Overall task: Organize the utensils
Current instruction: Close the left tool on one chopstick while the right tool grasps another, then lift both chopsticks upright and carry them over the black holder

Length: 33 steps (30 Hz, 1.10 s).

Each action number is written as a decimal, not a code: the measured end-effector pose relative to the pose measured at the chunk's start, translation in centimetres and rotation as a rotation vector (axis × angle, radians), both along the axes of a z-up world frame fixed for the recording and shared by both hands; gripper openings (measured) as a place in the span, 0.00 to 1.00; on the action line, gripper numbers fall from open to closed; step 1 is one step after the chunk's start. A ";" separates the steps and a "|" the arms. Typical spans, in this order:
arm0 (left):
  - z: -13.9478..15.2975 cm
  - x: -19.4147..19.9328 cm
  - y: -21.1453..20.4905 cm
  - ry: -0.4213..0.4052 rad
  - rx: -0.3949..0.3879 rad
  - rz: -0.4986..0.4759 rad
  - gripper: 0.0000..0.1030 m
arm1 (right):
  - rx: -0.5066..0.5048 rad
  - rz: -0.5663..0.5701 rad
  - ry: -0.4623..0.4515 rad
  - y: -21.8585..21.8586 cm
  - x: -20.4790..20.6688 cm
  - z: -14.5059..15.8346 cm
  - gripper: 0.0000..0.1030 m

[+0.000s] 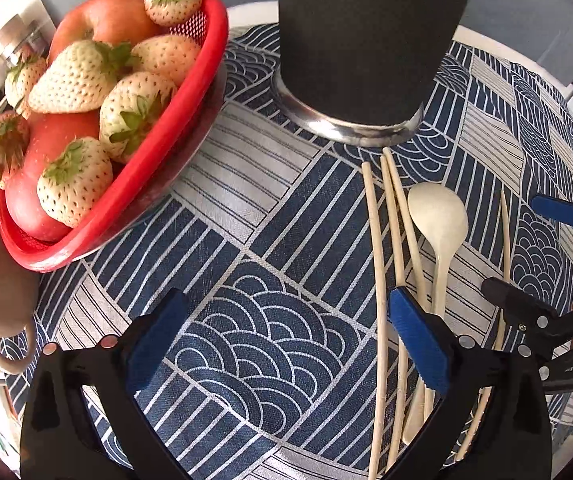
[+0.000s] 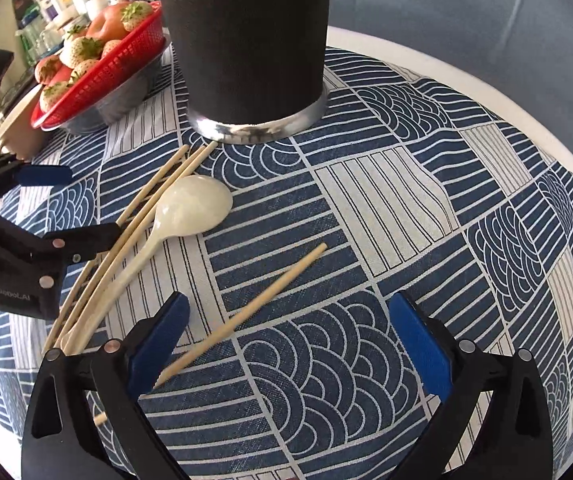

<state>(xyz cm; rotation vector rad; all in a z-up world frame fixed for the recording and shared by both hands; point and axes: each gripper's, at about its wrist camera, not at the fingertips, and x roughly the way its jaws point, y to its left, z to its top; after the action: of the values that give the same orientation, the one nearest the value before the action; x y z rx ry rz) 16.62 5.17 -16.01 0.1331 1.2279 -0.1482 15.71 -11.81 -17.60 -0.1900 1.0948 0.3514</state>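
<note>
worktop: round white worktop [image 2: 534, 136], covered by blue-and-white patterned cloth [image 2: 366, 200]
on cloth: tall black steel-based cylinder [image 2: 246, 40], pale wooden chopsticks [image 2: 246, 312], cream spoon [image 2: 190, 208], red fruit basket [image 2: 102, 76]

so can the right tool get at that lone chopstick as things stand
Probably yes. The right tool is open, and the lone chopstick lies bare on the cloth just ahead of it, apart from the spoon; its near end passes under the tool's left finger.
</note>
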 end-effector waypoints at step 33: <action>1.8 -8.9 5.3 0.033 -0.131 0.206 0.05 | 0.097 -0.169 0.099 -7.6 -2.4 1.7 0.04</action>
<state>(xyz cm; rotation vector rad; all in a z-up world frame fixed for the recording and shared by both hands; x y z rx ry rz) 7.74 10.46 -14.18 -0.1102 1.2528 -0.0511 13.34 -19.39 -15.88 0.0063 1.1799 0.2636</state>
